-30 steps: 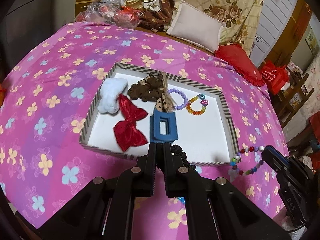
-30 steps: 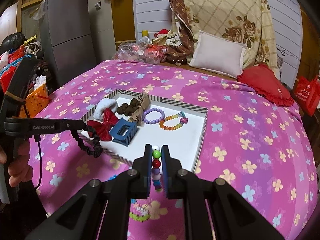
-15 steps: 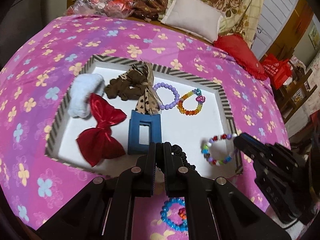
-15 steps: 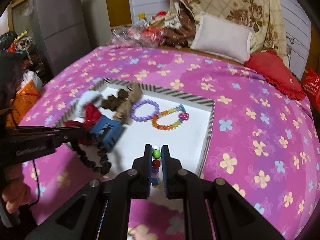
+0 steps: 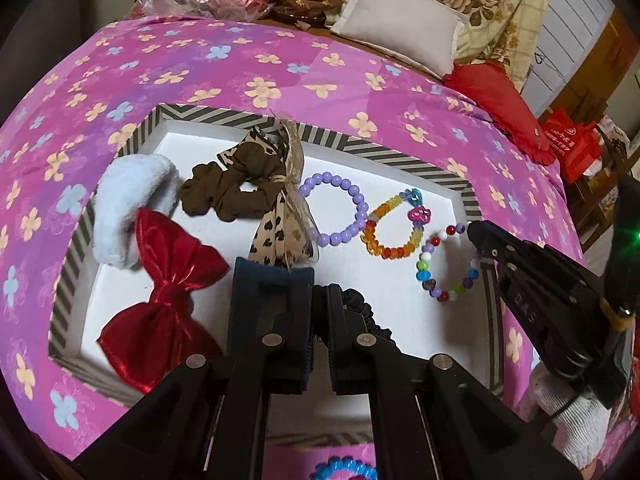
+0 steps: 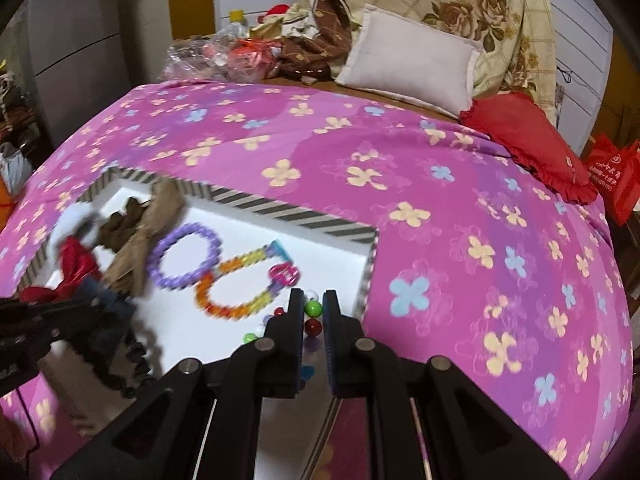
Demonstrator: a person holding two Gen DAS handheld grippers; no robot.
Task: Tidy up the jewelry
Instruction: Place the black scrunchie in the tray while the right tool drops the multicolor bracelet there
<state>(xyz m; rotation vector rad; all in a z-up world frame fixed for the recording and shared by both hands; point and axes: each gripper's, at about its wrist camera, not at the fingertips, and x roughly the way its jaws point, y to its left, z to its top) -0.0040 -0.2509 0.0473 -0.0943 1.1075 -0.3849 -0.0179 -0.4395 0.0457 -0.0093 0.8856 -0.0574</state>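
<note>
i have the right gripper [image 6: 311, 312] clamped on the multicolour bead bracelet [image 5: 448, 264] low over the striped tray [image 5: 384, 152] beside the orange bracelet [image 5: 394, 226], so i should release gently there, while my left gripper [image 5: 318, 312] pinches the black scrunchie [image 5: 362, 306].

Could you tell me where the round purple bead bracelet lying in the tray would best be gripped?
I would pinch the purple bead bracelet at its far arc, coming straight down with one finger inside the open ring. It lies flat in the striped tray, and its nearer sides touch the leopard ribbon and the orange bead bracelet.
</note>
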